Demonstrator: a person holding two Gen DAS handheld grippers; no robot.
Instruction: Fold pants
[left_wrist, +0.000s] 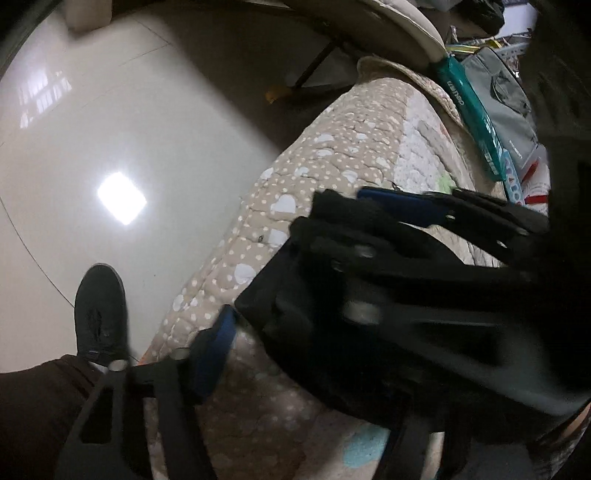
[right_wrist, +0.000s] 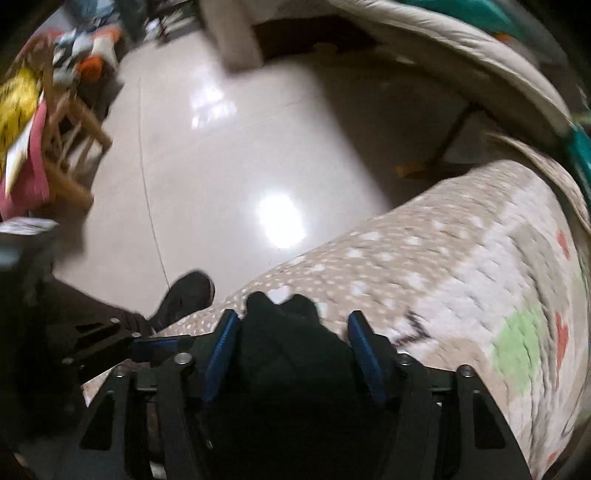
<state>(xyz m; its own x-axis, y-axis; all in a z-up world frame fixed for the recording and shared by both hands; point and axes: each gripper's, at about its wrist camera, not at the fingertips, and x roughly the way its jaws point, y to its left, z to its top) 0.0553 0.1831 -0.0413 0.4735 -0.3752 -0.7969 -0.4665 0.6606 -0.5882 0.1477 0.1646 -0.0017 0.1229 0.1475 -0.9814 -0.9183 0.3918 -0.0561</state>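
The black pants (right_wrist: 291, 354) lie bunched on a beige quilt with white dots (right_wrist: 424, 266). In the right wrist view my right gripper (right_wrist: 291, 332) is open, its blue-padded fingers (right_wrist: 221, 347) standing on either side of the bunched black cloth without pinching it. In the left wrist view only one blue finger (left_wrist: 214, 350) of my left gripper shows at the lower left; the other finger is hidden behind the right gripper's black body (left_wrist: 388, 295), which fills the middle. Black cloth (left_wrist: 280, 317) shows beside it. The left gripper's tip (right_wrist: 151, 347) also shows in the right wrist view.
The quilt's edge (left_wrist: 221, 266) drops to a glossy white tiled floor (left_wrist: 129, 147). A black shoe (left_wrist: 99, 310) stands on the floor by the bed. A teal package (left_wrist: 476, 122) and a grey bag (left_wrist: 509, 96) lie at the far end. A wooden chair (right_wrist: 70, 147) stands across the floor.
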